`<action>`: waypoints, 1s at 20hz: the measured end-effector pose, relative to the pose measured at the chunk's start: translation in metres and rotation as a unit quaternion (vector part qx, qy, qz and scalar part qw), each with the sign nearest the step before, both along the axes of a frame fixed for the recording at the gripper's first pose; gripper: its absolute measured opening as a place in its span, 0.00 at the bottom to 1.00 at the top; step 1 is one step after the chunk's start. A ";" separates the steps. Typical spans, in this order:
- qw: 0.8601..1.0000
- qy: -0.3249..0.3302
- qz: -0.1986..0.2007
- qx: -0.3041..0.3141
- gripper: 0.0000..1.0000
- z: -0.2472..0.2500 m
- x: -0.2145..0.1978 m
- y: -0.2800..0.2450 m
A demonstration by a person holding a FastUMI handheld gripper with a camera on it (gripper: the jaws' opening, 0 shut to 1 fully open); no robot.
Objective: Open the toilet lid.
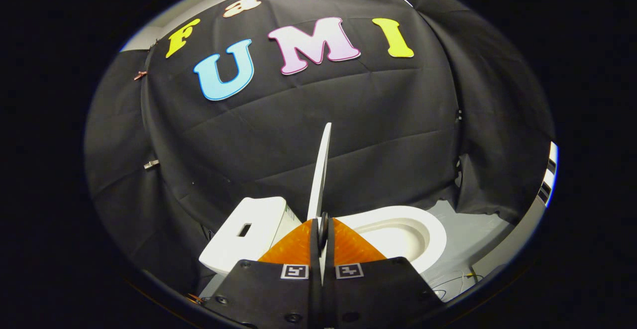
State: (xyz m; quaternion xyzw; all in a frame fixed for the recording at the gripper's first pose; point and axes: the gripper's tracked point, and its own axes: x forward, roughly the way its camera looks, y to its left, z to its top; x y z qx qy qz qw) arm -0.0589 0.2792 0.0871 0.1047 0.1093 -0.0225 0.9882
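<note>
Pinching the upright toilet lid [321,169], the gripper [322,229] is closed.

white toilet lid [321,169], raised upright, edge-on

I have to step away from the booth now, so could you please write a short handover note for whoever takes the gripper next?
Gripper: fingers closed on the edge of the toilet lid, one on each side.
Lid: raised, standing on edge between the tank and the open bowl.
Bowl rim and seat area are uncovered, just beyond the fingers to the right.
Done: lid lifted clear of the bowl.
Left: probably tip it back to rest toward the tank, then let go. I cannot tell whether it would stand by itself.
</note>
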 end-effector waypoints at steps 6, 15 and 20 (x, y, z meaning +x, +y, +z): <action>0.999 -0.002 -0.010 -0.032 0.05 0.006 0.002 0.029; 0.995 -0.012 -0.009 -0.097 0.05 0.013 0.004 0.081; 0.992 -0.016 -0.006 -0.126 0.05 0.013 0.009 0.115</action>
